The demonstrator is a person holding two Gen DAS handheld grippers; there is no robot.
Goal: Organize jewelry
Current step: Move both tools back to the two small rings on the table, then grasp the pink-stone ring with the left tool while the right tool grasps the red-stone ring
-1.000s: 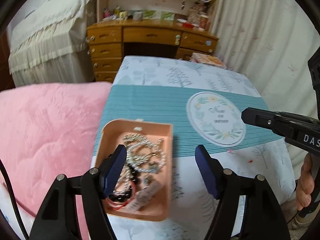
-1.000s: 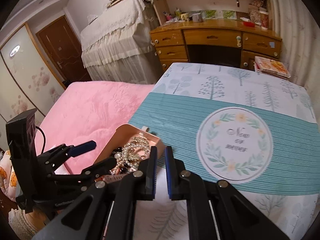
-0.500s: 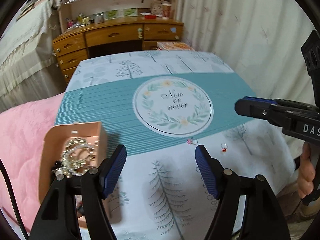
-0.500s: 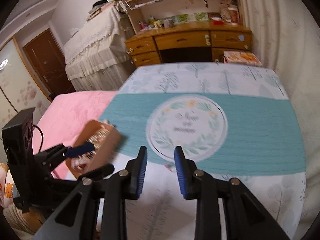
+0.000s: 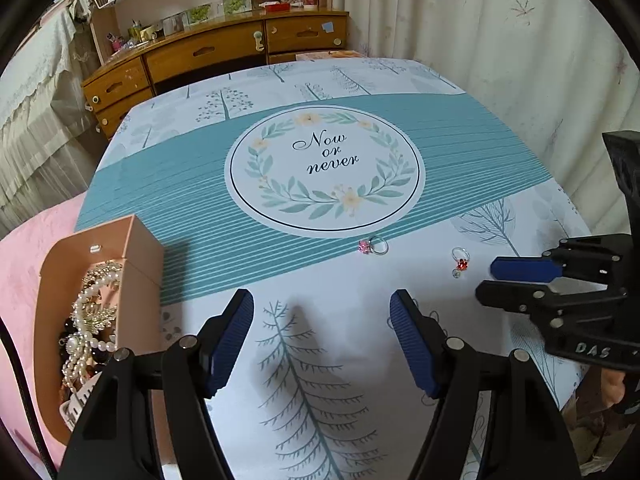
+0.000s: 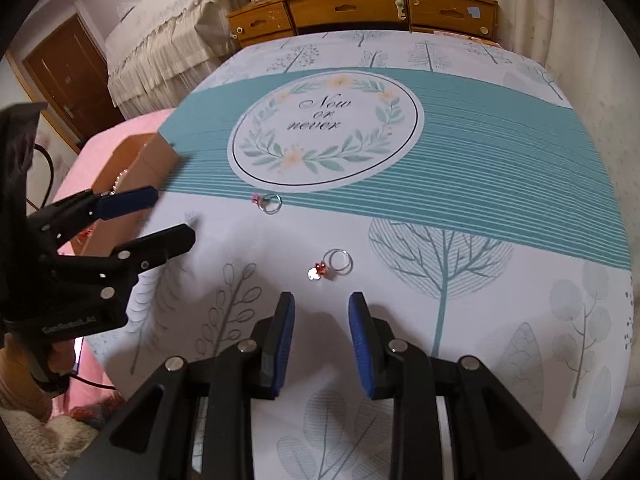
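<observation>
Both grippers hover low over the tablecloth (image 5: 328,320), tilted forward and down along the table. Left gripper (image 5: 322,334): fingers spread wide, blue pads facing each other, nothing between them; tips above bare white cloth with a printed fern. Pink jewelry box (image 5: 136,256) sits just to its left at the table edge, open side up, filled with pearl strands (image 5: 86,312) and other tangled pieces. Pink-stone ring (image 5: 373,245) lies ahead of the left gripper, slightly to its right, on the border of the teal stripe, apart from both fingers. Red-stone ring (image 5: 460,258) lies further right, near the tips of the right gripper (image 5: 490,280), which enters the left wrist view from the right side, held roughly level with one finger above the other. Right wrist view: right gripper (image 6: 322,320) partly spread, narrower gap than the left, empty; red-stone ring (image 6: 334,264) directly ahead of its fingertips, near but not touching, stone end towards the left finger. Pink-stone ring (image 6: 269,202) further ahead and left. Left gripper (image 6: 160,220) seen at the left side, fingers apart, in front of the box (image 6: 132,168). A hand (image 6: 28,364) grips its handle at the lower left; wrist and forearm pose mostly out of frame.
</observation>
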